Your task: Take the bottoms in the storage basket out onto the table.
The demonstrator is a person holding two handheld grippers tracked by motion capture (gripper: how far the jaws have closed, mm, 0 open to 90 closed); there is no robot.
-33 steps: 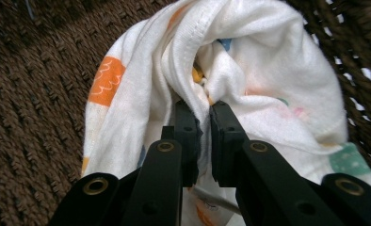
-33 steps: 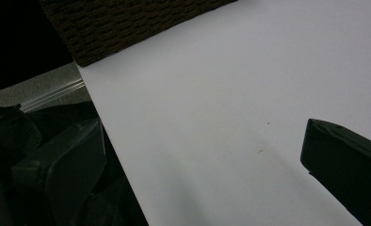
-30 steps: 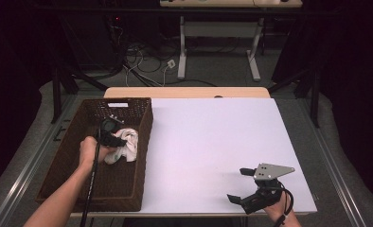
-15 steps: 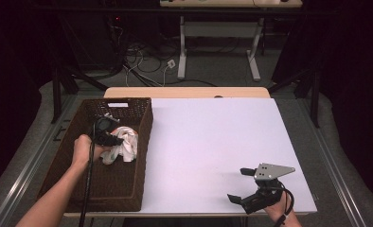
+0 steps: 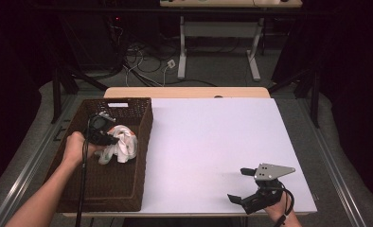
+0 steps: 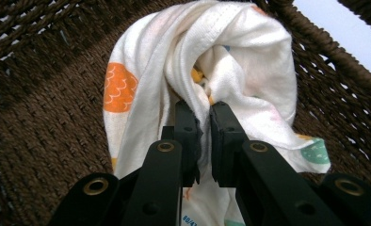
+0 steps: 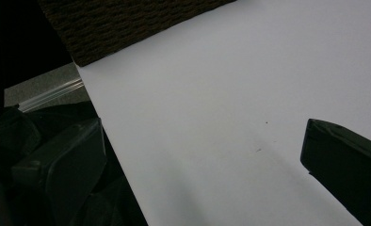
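Observation:
A white cloth [image 5: 122, 145] with orange and teal prints hangs bunched inside the brown woven basket [image 5: 142, 118] at the table's left. My left gripper [image 5: 110, 139] is shut on a fold of the cloth [image 6: 240, 61], its jaws pinching the fabric just above the basket floor. In the left gripper view the fingers [image 6: 188, 127] press together with cloth squeezed between them. My right gripper [image 5: 239, 184] rests near the table's front right edge, its jaws wide apart with nothing between them. In the right gripper view one of its fingers [image 7: 343, 155] hovers over bare white tabletop.
The white tabletop [image 5: 213, 142] stretches from the basket to the right edge. A wooden strip [image 5: 184, 92] runs along the far side. Desk legs and cables [image 5: 142, 61] stand on the floor beyond. The basket's corner [image 7: 127, 28] lies ahead of the right gripper.
My left gripper has risen a little inside the basket, lifting the cloth with it so more fabric hangs below. The right gripper has stayed put.

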